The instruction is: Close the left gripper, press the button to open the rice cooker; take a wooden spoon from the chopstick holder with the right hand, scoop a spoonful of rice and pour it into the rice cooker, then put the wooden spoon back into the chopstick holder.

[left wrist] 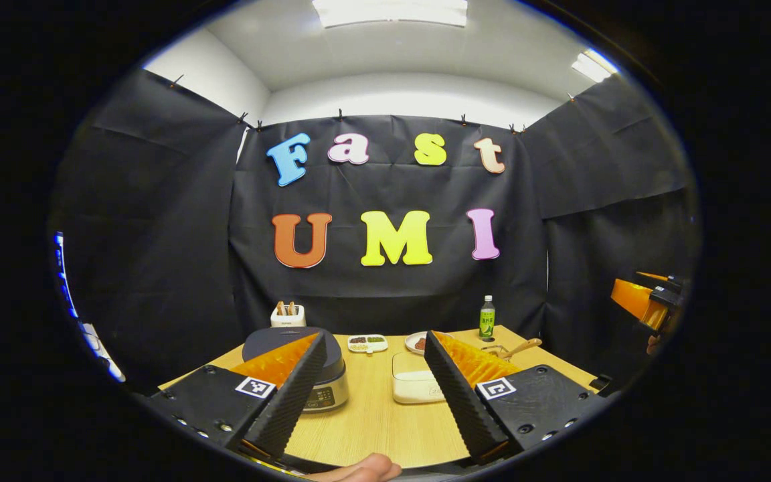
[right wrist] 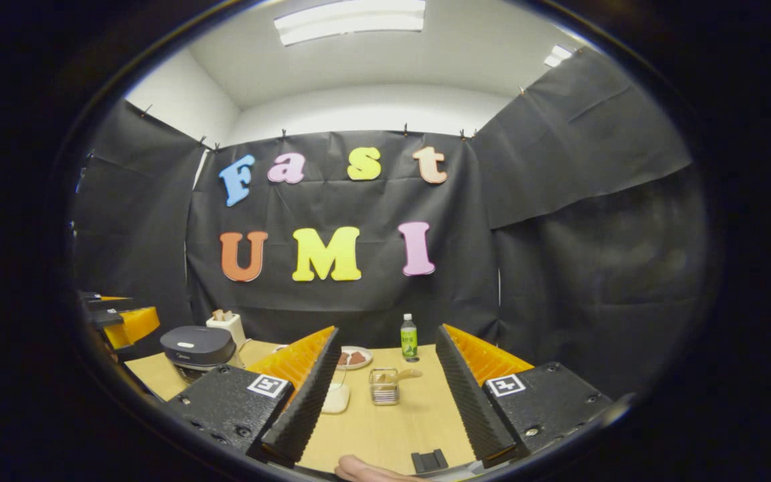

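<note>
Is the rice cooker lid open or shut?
Shut: the rice cooker has its dark lid lying flat on the body in both views.

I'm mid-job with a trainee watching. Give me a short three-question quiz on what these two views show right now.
1. True or false: the rice cooker has its lid open.
2. Multiple choice: the wooden spoon sits in A) the right tongs, B) the mesh holder on the table, C) the rice cooker.
3. Fill in: both the left tongs and the right tongs stand ___, holding nothing.

Key:
1. False; in both views the dark lid lies flat and shut.
2. B; the spoon rests in the holder, ahead of the right tongs, with the green bottle behind it.
3. Open.
</note>
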Demonstrator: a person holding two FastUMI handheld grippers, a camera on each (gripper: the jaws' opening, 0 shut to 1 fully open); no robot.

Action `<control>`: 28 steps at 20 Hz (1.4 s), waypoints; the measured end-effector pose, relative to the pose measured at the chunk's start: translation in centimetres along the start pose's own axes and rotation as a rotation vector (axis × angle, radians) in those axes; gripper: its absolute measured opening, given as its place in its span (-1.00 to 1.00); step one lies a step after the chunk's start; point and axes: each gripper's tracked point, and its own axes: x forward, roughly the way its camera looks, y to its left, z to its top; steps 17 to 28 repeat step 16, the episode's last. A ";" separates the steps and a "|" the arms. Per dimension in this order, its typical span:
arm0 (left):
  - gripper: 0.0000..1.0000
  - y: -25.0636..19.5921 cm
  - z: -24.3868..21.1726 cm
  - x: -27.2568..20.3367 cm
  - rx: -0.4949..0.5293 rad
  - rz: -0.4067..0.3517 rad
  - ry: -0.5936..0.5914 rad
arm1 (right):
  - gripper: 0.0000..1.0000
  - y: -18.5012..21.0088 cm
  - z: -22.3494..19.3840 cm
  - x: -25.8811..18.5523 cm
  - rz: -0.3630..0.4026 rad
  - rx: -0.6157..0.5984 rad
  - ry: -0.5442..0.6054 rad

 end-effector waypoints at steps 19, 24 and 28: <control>0.88 0.5 0.5 -0.5 -0.015 0.047 -0.004 | 0.83 0.5 -0.6 0.3 0.009 -0.007 0.016; 0.88 0.5 0.5 -0.5 -0.015 0.047 -0.004 | 0.83 0.5 -0.6 0.3 0.009 -0.007 0.016; 0.88 0.5 0.5 -0.5 -0.015 0.047 -0.004 | 0.83 0.5 -0.6 0.3 0.009 -0.007 0.016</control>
